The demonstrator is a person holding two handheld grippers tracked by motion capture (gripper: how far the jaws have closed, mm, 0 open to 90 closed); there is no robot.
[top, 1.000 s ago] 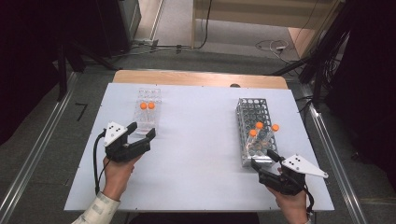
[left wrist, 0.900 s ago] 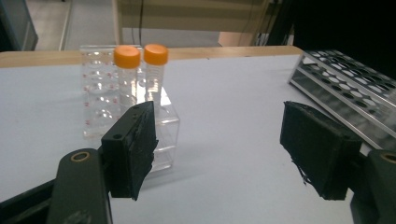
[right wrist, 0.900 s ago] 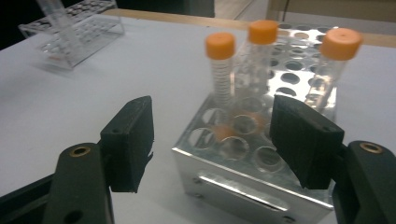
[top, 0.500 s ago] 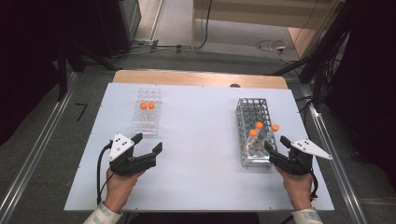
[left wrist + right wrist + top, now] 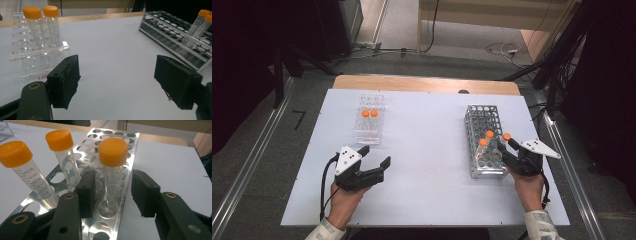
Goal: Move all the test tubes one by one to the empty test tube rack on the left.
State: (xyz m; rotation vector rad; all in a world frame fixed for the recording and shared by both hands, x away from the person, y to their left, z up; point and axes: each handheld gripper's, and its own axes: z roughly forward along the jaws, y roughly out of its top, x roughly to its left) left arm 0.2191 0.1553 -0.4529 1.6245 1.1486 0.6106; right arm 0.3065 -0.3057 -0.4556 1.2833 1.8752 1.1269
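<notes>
Both grippers work at a white table (image 5: 427, 200), and the metal rack (image 5: 484, 142) serves as the landmark. Right gripper (image 5: 511, 150) sits at the rack's near right corner; its jaws have just been closing and now stand on either side of one orange-capped tube (image 5: 112, 167) in the rack's edge row. A gap shows between each pad and the tube wall, so nothing is clamped yet. Left gripper (image 5: 374, 157) hovers well to the left of the rack with its jaws spread and nothing between them.

Three orange-capped tubes stand in the metal rack, all toward its near end. Two more stand side by side in the clear plastic rack (image 5: 369, 120), far to the left of the metal one.

From above, the flanked tube's body is mostly covered by the right gripper. The right gripper view gives the tubes' printed scale marks and the gaps at the pads. The left gripper view (image 5: 117, 82) cuts off the metal rack at its right edge, with two of its tubes in sight.
</notes>
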